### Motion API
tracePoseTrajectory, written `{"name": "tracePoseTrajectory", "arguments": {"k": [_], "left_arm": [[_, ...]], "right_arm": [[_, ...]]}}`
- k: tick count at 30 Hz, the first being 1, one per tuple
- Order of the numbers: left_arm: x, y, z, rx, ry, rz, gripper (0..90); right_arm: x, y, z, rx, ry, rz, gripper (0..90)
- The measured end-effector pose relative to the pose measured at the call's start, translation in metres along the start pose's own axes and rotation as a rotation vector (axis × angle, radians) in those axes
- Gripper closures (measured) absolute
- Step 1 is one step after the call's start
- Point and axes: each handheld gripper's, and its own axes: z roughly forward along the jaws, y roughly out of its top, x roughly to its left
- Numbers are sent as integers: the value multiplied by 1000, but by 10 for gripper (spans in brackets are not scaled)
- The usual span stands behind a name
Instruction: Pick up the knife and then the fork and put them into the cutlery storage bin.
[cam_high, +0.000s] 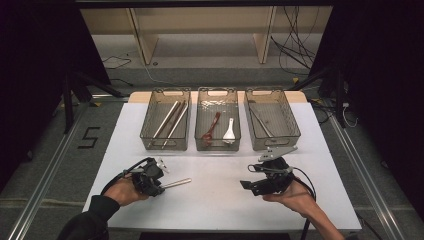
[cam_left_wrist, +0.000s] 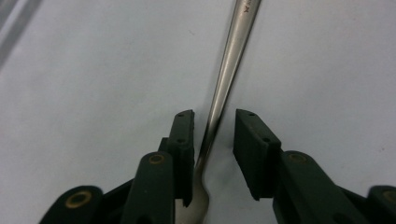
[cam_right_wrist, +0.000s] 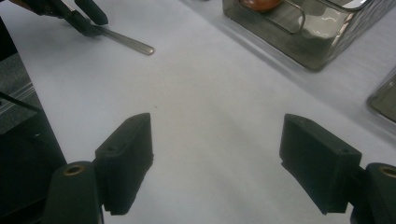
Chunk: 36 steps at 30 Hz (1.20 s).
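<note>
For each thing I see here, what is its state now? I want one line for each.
Left tongs: jaws around the metal utensil handle, a gap visible on one side, not clamped.
Right tongs: jaws wide open, nothing between them.
Metal utensil: lying flat on the table.
Left basket: holds long metal pieces.
Middle basket: holds a brown spoon and a white spoon.
Right basket: holds one long metal piece.

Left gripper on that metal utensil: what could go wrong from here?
1. In the left gripper view the left gripper straddles the metal utensil off-centre: one pad near or on the handle, the other with a gap. Closing may push it sideways.
2. The handle is thin, smooth and flat on the table, so it may slip or pivot when lifted.
3. The grip sits near one end; the long free end may droop.
</note>
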Motion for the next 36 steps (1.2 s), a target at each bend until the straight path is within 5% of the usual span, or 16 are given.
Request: {"name": "tracePoseTrajectory", "arguments": {"k": [10,19,36], "left_arm": [[0,3,3,11,-16,20,770],[-2,5,3,32,-17,89,828],[-7,9,-6,-19,-38,99,837]], "right_arm": [[1,0,0,5,0,-3,269],[0,0,0,5,1,1,272],[0,1,-1,-5,5,3,274]]}}
